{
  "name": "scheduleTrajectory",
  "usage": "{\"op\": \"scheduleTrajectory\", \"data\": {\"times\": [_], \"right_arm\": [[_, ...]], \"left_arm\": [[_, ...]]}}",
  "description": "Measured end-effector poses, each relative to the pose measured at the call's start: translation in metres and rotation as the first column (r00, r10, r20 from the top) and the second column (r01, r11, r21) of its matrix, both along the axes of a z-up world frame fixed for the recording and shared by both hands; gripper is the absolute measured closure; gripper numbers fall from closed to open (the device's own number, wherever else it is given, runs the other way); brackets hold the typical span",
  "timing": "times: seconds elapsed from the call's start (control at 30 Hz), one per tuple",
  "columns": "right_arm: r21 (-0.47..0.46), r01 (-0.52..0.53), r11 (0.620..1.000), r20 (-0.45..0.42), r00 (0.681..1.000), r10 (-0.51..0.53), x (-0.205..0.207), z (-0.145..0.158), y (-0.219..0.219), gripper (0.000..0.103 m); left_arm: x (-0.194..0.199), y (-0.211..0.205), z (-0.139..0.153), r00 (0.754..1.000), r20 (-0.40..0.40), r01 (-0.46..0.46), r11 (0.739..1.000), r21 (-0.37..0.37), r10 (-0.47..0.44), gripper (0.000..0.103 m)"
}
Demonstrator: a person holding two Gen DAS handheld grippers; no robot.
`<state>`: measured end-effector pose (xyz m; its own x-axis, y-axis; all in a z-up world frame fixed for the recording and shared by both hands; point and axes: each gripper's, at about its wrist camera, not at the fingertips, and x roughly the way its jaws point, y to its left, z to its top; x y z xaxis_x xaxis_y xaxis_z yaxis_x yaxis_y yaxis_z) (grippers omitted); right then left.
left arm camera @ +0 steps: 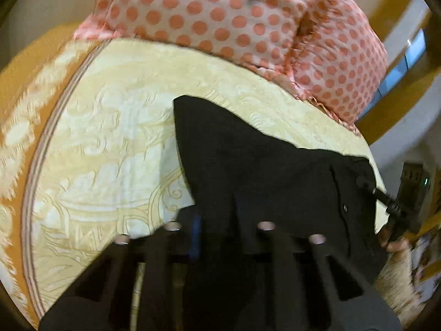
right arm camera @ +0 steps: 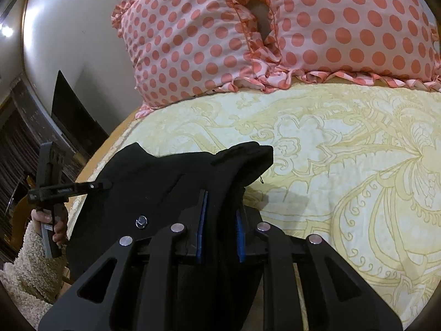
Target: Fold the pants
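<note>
Black fabric pants (right arm camera: 165, 176) lie bunched at the near edge of a pale yellow patterned bedspread (right arm camera: 344, 151), below two pink polka-dot pillows (right arm camera: 193, 41). The right gripper (right arm camera: 220, 229) is clamped on a fold of cloth between its blue pads; the left gripper (left arm camera: 217, 220) is likewise closed on black fabric. A thin or uneven pinch could probably let layers slip free, skewing the fold.
</note>
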<state>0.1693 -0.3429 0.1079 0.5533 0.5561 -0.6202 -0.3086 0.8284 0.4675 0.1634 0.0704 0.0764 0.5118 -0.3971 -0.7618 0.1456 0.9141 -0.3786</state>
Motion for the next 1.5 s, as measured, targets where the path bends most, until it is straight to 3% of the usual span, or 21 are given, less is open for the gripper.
{"op": "scheduleTrajectory", "data": {"times": [0.27,0.43,0.6,0.77,0.83,0.9,1.03,1.07,1.17,1.2,1.23,1.33,1.4,1.5], "right_arm": [[-0.017,0.001,1.0,0.031,1.0,0.0,0.018,0.022,0.001,0.087],[-0.062,0.039,0.997,0.103,0.994,-0.033,0.046,0.044,-0.003,0.088],[-0.123,0.1,0.987,0.196,0.978,-0.075,0.086,0.054,-0.005,0.088],[-0.193,0.118,0.974,0.014,0.993,-0.117,0.132,0.007,-0.002,0.088],[-0.219,0.128,0.967,-0.037,0.989,-0.14,0.137,-0.008,-0.003,0.087],[-0.208,0.152,0.966,-0.065,0.984,-0.169,0.14,-0.011,-0.006,0.084],[-0.269,0.202,0.942,-0.087,0.969,-0.232,0.137,-0.008,-0.011,0.055],[-0.291,0.24,0.926,-0.065,0.961,-0.269,0.131,-0.001,-0.015,0.05],[-0.308,0.366,0.878,0.093,0.93,-0.356,0.093,0.03,-0.024,0.05],[-0.297,0.373,0.879,0.139,0.928,-0.347,0.079,0.039,-0.022,0.05],[-0.288,0.338,0.896,0.174,0.938,-0.298,0.06,0.047,-0.013,0.05],[-0.325,0.224,0.919,0.192,0.967,-0.167,0.03,0.05,0.016,0.05],[-0.377,0.144,0.915,0.168,0.982,-0.085,0.013,0.041,0.039,0.05],[-0.432,0.082,0.898,0.1,0.994,-0.042,0.009,0.022,0.057,0.05]], "left_arm": [[0.014,-0.016,0.03,0.997,0.076,0.013,0.999,0.047,-0.016,0.093],[0.05,-0.031,0.047,0.99,0.142,0.001,0.997,0.08,-0.012,0.093],[0.101,-0.035,0.047,0.986,0.164,-0.055,0.997,0.057,0.045,0.092],[0.139,-0.034,0.004,0.995,0.014,-0.099,0.992,0.078,0.098,0.088],[0.142,-0.035,-0.009,0.993,-0.005,-0.113,0.987,0.116,0.114,0.077],[0.144,-0.035,-0.014,0.992,-0.012,-0.122,0.985,0.126,0.125,0.072],[0.141,-0.039,-0.008,0.99,0.0,-0.143,0.977,0.159,0.145,0.057],[0.135,-0.039,-0.001,0.988,0.029,-0.152,0.974,0.166,0.149,0.054],[0.101,-0.043,0.029,0.978,0.162,-0.152,0.977,0.149,0.128,0.026],[0.087,-0.046,0.038,0.974,0.197,-0.136,0.982,0.129,0.109,0.017],[0.069,-0.053,0.048,0.969,0.235,-0.096,0.991,0.097,0.071,0.015],[0.037,-0.073,0.055,0.967,0.255,0.002,0.998,0.069,-0.02,0.01],[0.024,-0.09,0.048,0.97,0.228,0.06,0.994,0.087,-0.079,0.01],[0.018,-0.107,0.027,0.98,0.154,0.107,0.987,0.121,-0.125,0.01]]}}
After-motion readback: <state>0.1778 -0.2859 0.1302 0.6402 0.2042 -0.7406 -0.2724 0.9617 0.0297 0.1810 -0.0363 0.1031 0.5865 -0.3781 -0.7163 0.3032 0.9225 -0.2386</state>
